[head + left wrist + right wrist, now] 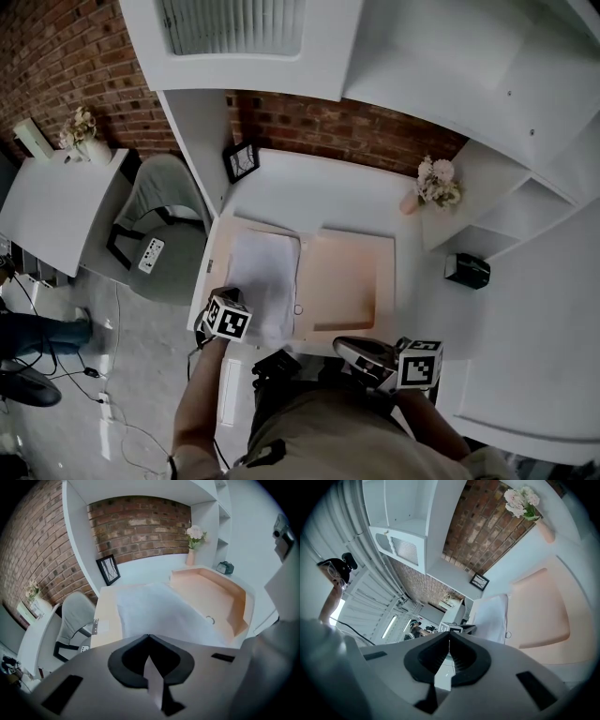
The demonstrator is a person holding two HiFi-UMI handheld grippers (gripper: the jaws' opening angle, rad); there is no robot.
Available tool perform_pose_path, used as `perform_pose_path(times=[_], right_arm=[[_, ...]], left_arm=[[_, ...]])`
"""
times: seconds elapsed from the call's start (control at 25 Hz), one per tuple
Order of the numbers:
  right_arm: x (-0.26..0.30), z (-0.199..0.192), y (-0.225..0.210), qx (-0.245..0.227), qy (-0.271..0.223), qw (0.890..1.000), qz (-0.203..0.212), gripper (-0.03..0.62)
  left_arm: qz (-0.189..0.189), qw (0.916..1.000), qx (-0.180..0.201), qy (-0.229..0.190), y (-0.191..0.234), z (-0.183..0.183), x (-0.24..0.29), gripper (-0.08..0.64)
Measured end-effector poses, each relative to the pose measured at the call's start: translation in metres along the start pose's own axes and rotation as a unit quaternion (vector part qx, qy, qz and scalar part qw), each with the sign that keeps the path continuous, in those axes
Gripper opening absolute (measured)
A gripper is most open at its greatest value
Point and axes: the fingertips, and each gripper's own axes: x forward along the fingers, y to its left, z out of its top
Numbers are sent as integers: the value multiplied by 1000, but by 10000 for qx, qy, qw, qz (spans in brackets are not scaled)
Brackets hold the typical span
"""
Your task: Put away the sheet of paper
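on the open folder [345, 281], left tool [149, 636] pinches the sheet of paper [265, 279] while right tool [449, 641] hangs closed.

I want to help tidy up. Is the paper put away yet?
Almost. The sheet of paper already lies on the left half of the open folder. The left gripper is shut at its near edge, seemingly pinching it; the right gripper is shut and empty. Left to do: let go and close the folder.
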Motion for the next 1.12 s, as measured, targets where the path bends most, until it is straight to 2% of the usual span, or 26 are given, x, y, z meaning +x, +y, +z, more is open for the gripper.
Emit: perform_pose_path(times=[0.28,0.6,1.12], right_arm=[[-11,4,-6,76,-123,9999,-61,28],[-21,7,-10,143,-238,9995,-122,27],[-19,6,-14,168,-181,9996,-94,28]], left_arm=[[197,9991,208,318,1,-12,17,17],[326,9976,256,551,0,-30,33,17],[459,9983,41,367,5,-31,39,15]])
